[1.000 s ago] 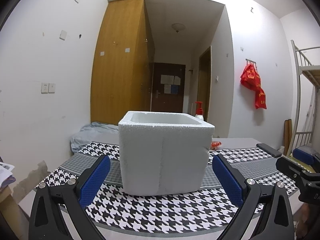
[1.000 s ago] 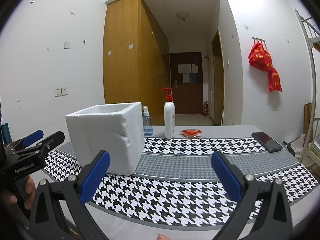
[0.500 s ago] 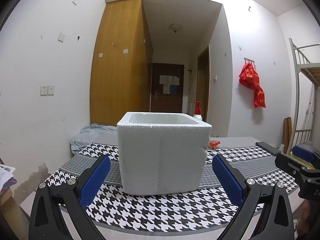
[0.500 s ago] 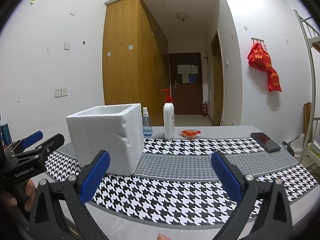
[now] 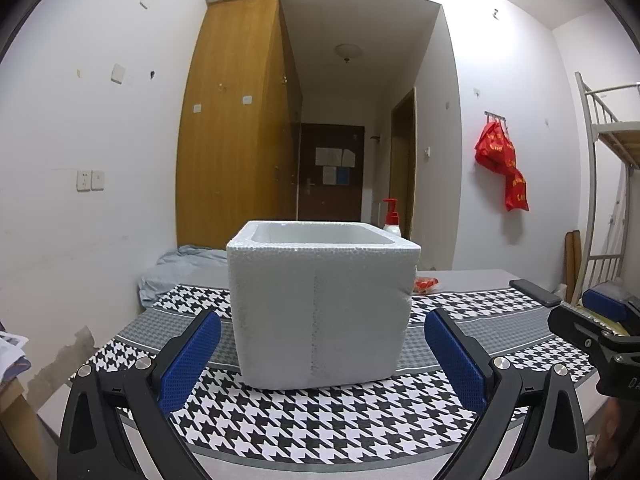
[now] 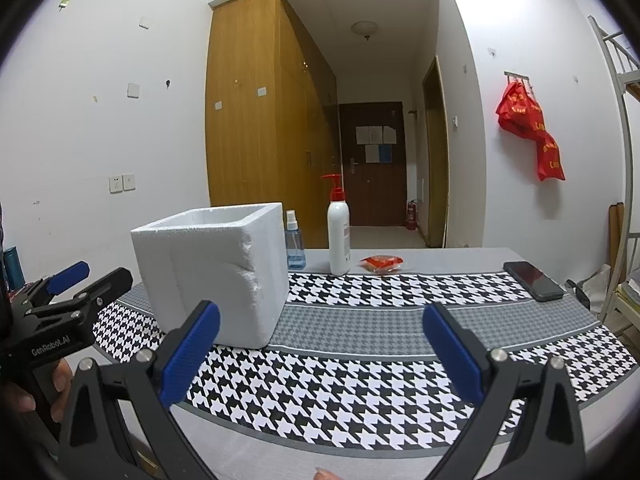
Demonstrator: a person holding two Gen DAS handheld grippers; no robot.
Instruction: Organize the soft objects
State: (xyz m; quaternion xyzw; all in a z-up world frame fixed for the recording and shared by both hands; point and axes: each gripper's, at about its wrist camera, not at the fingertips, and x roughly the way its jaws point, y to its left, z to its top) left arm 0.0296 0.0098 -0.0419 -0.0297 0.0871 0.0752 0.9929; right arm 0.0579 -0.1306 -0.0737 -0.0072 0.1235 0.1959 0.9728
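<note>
Foam box (image 5: 320,308) sits on the tabletop (image 6: 360,328) dead ahead of the left gripper (image 5: 322,354), nearer it than the right gripper (image 6: 320,350); both gape wide, empty.

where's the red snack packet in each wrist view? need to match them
Left wrist: red snack packet peeks out just right of the foam box, mostly hidden.
Right wrist: packet in full view, centre, right of the pump bottle.
Shared landmark: black phone at the table's right.
</note>
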